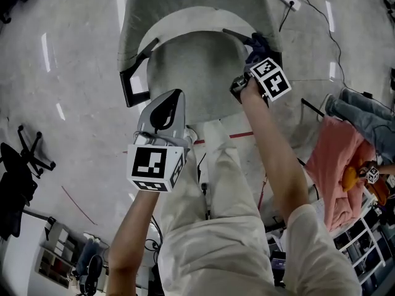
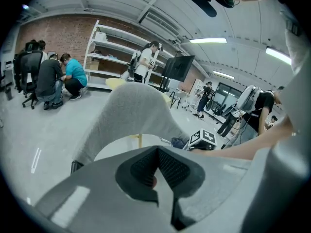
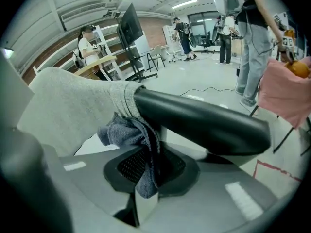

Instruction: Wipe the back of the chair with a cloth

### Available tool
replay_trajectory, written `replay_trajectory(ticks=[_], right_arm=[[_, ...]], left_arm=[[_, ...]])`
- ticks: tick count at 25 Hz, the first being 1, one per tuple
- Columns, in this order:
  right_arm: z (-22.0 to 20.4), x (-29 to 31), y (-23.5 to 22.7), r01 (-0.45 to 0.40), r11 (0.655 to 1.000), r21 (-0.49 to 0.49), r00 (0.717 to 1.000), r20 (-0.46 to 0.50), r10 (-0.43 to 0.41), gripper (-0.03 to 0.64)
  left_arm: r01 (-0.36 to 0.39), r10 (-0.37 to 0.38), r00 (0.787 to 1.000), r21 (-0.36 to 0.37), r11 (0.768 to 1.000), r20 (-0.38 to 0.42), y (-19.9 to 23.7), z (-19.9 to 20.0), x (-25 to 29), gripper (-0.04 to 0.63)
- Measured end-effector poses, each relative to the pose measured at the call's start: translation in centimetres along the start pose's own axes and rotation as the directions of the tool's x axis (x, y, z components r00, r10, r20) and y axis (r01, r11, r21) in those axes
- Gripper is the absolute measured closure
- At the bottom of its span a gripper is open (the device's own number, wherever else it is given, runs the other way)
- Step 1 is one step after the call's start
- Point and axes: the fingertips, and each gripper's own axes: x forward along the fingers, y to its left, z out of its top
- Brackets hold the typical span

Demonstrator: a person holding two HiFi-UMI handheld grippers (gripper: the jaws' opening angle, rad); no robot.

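Gripping a dark blue cloth (image 3: 127, 130), the right tool (image 3: 146, 171) has both jaws clamped on the fabric. The cloth's bunched end presses against the back of the grey chair (image 3: 73, 106), right where the black armrest (image 3: 204, 120) meets it. The left tool (image 2: 156, 171) is closed w/ nothing between its jaws, pointing at the chair back but apart from it. Further off are people (image 2: 53, 79) by white shelving (image 2: 112, 47), a screen on a stand (image 2: 178, 67) & a brick wall.
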Motion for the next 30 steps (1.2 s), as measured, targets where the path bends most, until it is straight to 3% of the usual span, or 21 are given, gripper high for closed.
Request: replay_trajectory(ticks=[4, 9, 16, 22, 30], right_arm=[[-0.6, -2.1, 1.2, -0.088, 0.986, -0.141, 0.996, -0.034, 0.084, 0.546], [-0.5, -5.7, 4.9, -0.234, 0.935, -0.267, 0.972, -0.084, 0.219, 0.546], [-1.6, -14.7, 8.9, -0.428, 0.802, -0.416, 0.903, -0.164, 0.397, 0.546], [-0.8, -22.1, 10.6, -0.51, 0.701, -0.499, 0.855, -0.2, 0.48, 0.546], [3.5, -32.8, 14.5, -0.583, 0.58, -0.569, 0.772, -0.166, 0.613, 0.546]], left_arm=[[-0.007, 0.007, 1.0, -0.008, 1.0, 0.002, -0.7, 0.2, -1.4, 0.595], [-0.026, 0.026, 1.0, 0.0, 1.0, 0.014, -1.5, 1.6, -3.0, 0.595], [-0.029, 0.031, 0.999, -0.045, 0.999, 0.038, -3.5, 4.4, -6.0, 0.595], [-0.035, 0.04, 0.998, -0.087, 0.996, 0.056, -5.8, 6.8, -10.0, 0.595], [-0.021, 0.029, 0.995, -0.08, 0.997, 0.1, -7.9, 10.8, -14.9, 0.595]])
